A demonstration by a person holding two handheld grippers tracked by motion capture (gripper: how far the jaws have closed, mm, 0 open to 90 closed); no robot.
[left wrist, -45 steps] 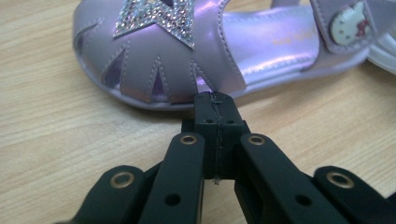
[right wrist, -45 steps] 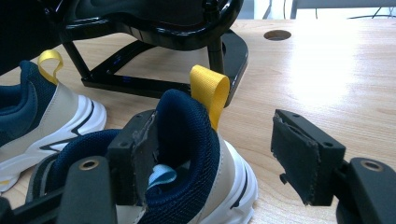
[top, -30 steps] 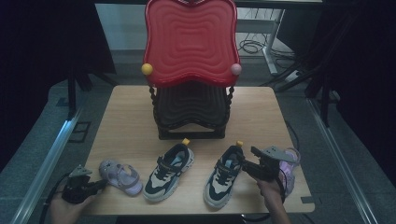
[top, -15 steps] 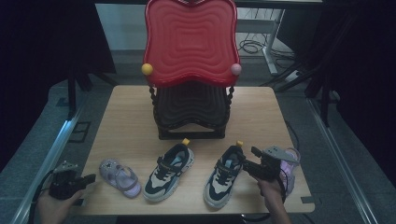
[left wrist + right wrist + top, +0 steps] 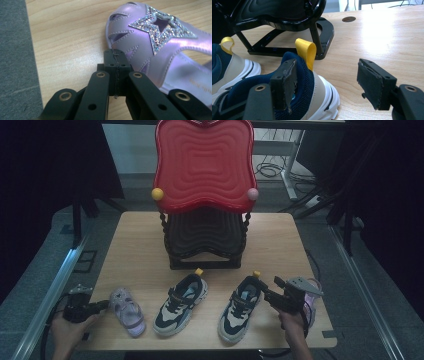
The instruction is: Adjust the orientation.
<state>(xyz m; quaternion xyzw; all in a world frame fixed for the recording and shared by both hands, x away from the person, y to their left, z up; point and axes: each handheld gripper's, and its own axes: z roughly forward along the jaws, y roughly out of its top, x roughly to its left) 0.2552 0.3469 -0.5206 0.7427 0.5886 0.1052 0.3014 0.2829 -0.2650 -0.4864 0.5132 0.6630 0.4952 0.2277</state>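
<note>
The left gripper (image 5: 117, 72) is sitting with its jaws pressed together and nothing between them, its tip just touching or nearly touching the toe of the purple sandal (image 5: 160, 50) lying right in front of it. Over the last second this gripper has been sliding out toward the table's left edge, so it now sits at the sandal's end instead of beside it; to my eye the sandal has been nudged into line rather than picked up, and the shoe row is taking shape.

The right gripper (image 5: 327, 85) is holding its place with its jaws spread wide. One jaw is dipping into the heel opening of the nearer sneaker (image 5: 304, 82), below the yellow heel loop (image 5: 306, 51), the other standing clear over bare wood, so a pinch on the heel collar looks to be coming next.

Farther out are the second sneaker (image 5: 181, 303) and then the black-and-red rack (image 5: 205, 210) at the table's (image 5: 280, 235) middle.

Counted: two sneakers, one sandal on the table, a second pale purple shoe (image 5: 314, 296) behind the right gripper, one rack.
</note>
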